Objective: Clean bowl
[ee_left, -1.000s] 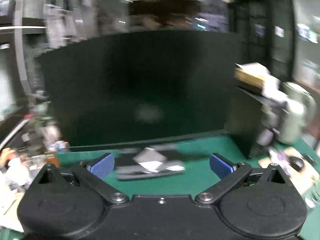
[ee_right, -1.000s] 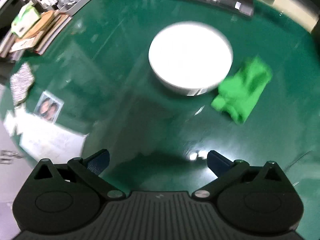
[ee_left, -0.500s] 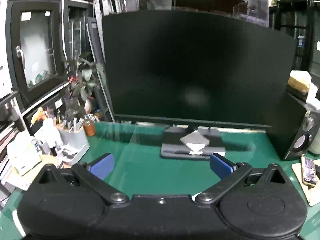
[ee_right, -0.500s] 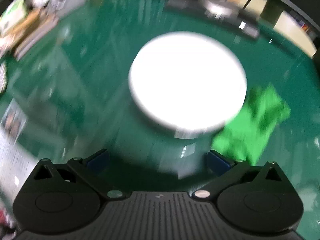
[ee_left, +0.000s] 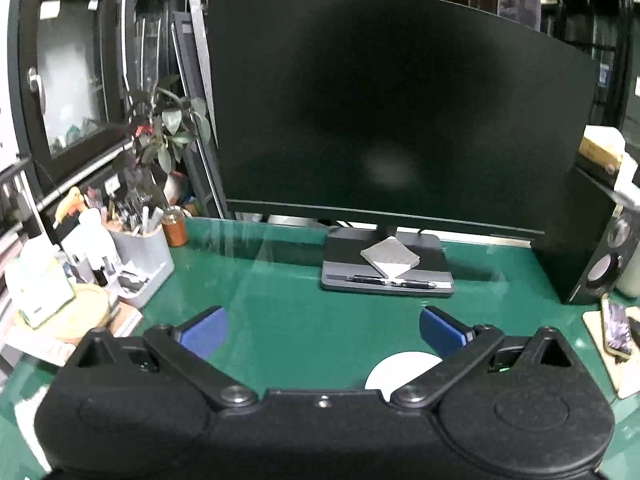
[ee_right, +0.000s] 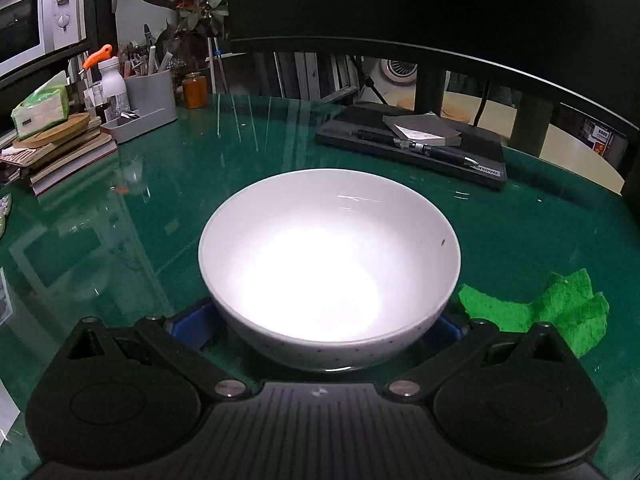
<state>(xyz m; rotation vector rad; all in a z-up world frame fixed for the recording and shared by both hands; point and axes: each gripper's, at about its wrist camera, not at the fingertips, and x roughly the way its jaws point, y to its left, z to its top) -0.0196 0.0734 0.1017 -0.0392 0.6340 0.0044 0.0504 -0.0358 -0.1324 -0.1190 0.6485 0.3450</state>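
Observation:
A white bowl (ee_right: 330, 264) stands upright on the green glass table (ee_right: 520, 232). A crumpled green cloth (ee_right: 560, 310) lies just right of it. My right gripper (ee_right: 320, 328) is open, low at the table, its blue fingers either side of the bowl's base; contact cannot be told. My left gripper (ee_left: 320, 328) is open and empty, held above the table facing the monitor. A bit of the bowl (ee_left: 400, 368) shows behind its right finger.
A large black monitor (ee_left: 400, 120) stands at the back, with pens and a notepad on its base (ee_right: 420, 144). A grey organiser (ee_right: 148, 100), bottles, tissue box and stacked books sit at the left. A speaker (ee_left: 600, 260) and a phone (ee_left: 616, 328) are at the right.
My right gripper dropped from high above the bowl to table level, fingers now beside the bowl. My left gripper swung left and steadied facing the monitor.

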